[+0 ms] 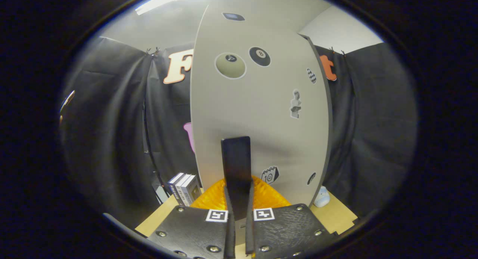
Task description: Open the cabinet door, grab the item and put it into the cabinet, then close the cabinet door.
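The cabinet door point(261, 113) is a tall grey panel with several stickers, standing right in front of me. A flat black upright handle point(236, 162) sticks out from its lower middle. My gripper point(238, 203) is shut on this handle, with one finger pressed against each side and the handle's top rising above the fingertips. I cannot tell whether the door is fully closed. The inside of the cabinet is hidden behind the door.
A few upright books point(185, 188) stand on the wooden table point(336, 216), left of the cabinet's foot. A small white and pale blue object point(322, 197) sits on the table by the door's lower right corner. Black cloth walls hang on both sides.
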The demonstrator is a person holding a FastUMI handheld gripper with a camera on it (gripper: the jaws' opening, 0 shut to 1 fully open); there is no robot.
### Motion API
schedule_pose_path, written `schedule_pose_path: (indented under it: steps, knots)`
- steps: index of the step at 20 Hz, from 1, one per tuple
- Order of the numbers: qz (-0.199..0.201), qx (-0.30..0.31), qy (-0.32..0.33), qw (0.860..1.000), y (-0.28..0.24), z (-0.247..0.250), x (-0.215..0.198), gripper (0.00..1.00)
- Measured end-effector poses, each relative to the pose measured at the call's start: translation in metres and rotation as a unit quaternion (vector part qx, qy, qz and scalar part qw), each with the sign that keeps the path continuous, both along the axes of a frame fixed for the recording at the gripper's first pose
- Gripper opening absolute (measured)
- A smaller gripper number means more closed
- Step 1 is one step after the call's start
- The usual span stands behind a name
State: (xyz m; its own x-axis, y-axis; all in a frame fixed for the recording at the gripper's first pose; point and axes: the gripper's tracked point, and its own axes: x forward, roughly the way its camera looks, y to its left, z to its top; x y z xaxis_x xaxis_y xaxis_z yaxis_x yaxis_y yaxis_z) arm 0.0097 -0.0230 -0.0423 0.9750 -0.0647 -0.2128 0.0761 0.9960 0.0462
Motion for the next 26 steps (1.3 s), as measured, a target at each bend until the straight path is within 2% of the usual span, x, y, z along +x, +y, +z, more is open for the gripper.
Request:
schedule_pose_path:
  steps: [7, 10, 16, 26]
  knots:
    - [-0.053, 0.001, 0.01, 0.999, -0.03, 0.005, -0.03, 0.1]
    - [-0.091, 0.002, 0.015, 0.996, -0.047, 0.006, -0.042, 0.1]
    - [-0.181, 0.045, 0.016, 0.982, -0.086, 0.011, -0.072, 0.09]
    - [-0.226, 0.011, 0.024, 0.974, -0.111, 0.003, -0.083, 0.09]
